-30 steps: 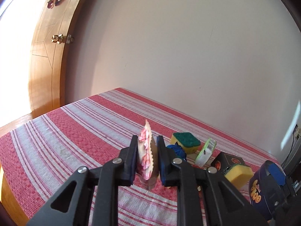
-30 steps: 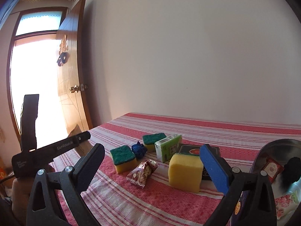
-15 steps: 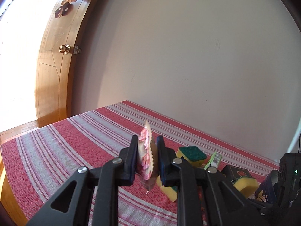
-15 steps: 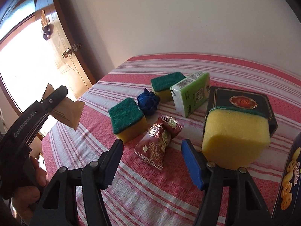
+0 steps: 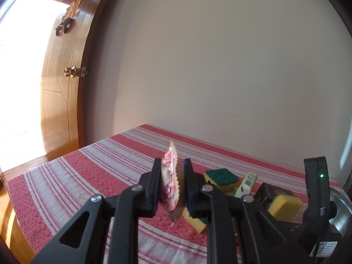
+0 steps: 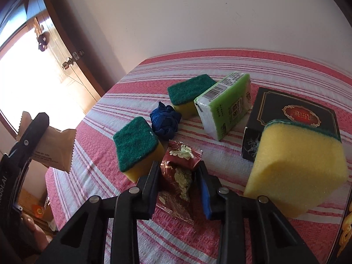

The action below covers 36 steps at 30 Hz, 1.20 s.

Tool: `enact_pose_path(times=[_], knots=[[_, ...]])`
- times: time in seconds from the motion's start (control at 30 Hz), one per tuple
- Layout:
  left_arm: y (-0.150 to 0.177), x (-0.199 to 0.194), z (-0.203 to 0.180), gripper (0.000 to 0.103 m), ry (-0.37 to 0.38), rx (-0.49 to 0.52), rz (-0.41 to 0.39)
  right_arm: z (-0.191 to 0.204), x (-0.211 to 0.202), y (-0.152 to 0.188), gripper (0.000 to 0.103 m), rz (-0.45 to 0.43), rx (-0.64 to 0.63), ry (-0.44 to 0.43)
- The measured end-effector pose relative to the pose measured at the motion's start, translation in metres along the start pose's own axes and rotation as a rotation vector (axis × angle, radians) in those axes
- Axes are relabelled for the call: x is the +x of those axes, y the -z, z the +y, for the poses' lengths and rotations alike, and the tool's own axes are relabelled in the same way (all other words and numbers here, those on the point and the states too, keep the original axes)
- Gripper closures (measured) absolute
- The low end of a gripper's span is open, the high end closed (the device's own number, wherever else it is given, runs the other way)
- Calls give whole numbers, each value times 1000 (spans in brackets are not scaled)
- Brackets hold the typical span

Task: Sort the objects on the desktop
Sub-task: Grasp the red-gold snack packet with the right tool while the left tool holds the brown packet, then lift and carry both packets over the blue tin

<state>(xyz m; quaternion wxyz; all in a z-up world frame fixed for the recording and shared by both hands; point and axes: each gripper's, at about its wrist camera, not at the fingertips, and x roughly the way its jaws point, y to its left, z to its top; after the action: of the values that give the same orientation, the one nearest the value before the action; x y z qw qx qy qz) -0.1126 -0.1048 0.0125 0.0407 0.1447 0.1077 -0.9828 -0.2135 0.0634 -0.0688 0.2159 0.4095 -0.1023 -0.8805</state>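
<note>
My left gripper (image 5: pixel 171 177) is shut on a pink-and-tan snack packet (image 5: pixel 170 182) and holds it above the striped tablecloth; the packet also shows at the left of the right wrist view (image 6: pixel 55 147). My right gripper (image 6: pixel 177 176) is low over the table with its jaws close on either side of a dark red candy wrapper (image 6: pixel 179 176), which lies on the cloth. I cannot tell whether the pads press it.
Around the wrapper lie two green-topped sponges (image 6: pixel 136 143) (image 6: pixel 189 90), a blue cloth ball (image 6: pixel 165 122), a green pack (image 6: pixel 226 104), a black box (image 6: pixel 292 118) and a big yellow sponge (image 6: pixel 294 167). A metal bowl (image 5: pixel 342 209) sits at the right. A wooden door (image 5: pixel 63 88) stands left.
My right gripper has dropped toward the table and its jaws have narrowed around the red wrapper. My left gripper has kept hold of its packet and turned slightly right.
</note>
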Motion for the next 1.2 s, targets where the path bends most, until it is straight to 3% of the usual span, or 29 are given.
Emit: enact_pose_path(times=[0.1, 0.27, 0.57, 0.7, 1.2], knots=[[0, 0, -1, 85, -11, 4, 4, -3, -24, 3, 69, -94, 0, -48], [1, -7, -6, 85, -12, 18, -7, 8, -70, 15, 69, -262, -72, -49], [2, -13, -4, 85, 11, -4, -15, 54, -120, 38, 69, -592, -295, 178], [4, -16, -5, 85, 11, -2, -22, 63, -125, 41, 69, -629, -343, 202], [7, -21, -22, 85, -23, 64, -38, 63, -147, 46, 69, -742, -299, 242]])
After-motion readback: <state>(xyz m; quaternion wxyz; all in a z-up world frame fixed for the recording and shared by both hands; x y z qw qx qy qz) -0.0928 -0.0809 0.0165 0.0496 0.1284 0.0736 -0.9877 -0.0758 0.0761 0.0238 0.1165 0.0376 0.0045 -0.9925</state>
